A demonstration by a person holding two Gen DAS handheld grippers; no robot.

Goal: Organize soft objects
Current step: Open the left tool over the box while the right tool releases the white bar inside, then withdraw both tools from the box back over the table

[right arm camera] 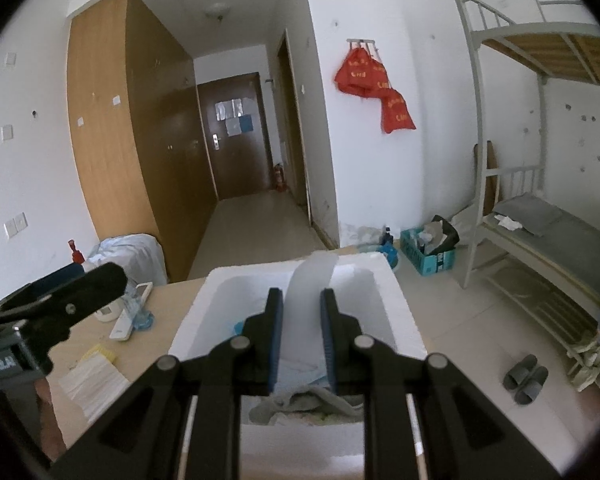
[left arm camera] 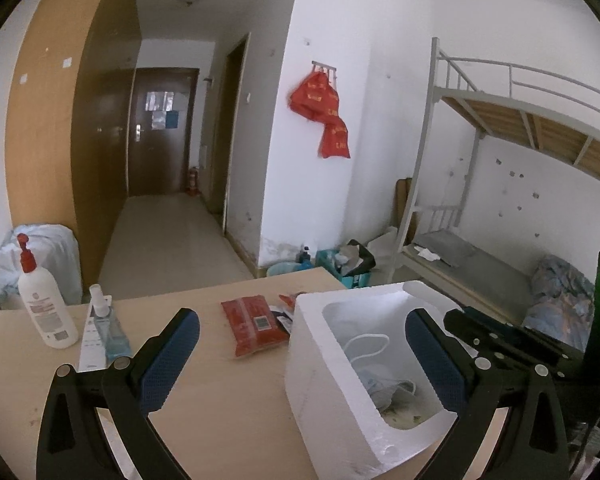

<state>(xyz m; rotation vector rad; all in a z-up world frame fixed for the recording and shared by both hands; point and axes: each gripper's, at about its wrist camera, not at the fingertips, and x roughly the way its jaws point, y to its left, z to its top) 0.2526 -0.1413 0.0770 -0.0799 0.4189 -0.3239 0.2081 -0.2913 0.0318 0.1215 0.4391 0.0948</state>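
Note:
A white foam box point(left arm camera: 324, 384) stands on the wooden table point(left arm camera: 220, 400); inside lie a face mask with white loops point(left arm camera: 384, 384) and grey cloth. My left gripper point(left arm camera: 300, 360) is open and empty above the table, its right finger over the box. A red soft packet point(left arm camera: 252, 320) lies beyond it. In the right wrist view my right gripper point(right arm camera: 300, 328) hangs over the foam box point(right arm camera: 396, 308), shut on a pale translucent soft piece point(right arm camera: 310, 280) that stands up between the fingers. Grey cloth point(right arm camera: 300, 402) lies in the box below.
A white lotion bottle with red pump point(left arm camera: 44, 300), a small spray bottle point(left arm camera: 108, 328) and a paper sheet stand at the table's left. White folded cloths point(right arm camera: 94, 380) and a remote point(right arm camera: 126, 326) lie left of the box. A bunk bed point(right arm camera: 540, 220) and blue crate point(right arm camera: 428, 252) stand beyond.

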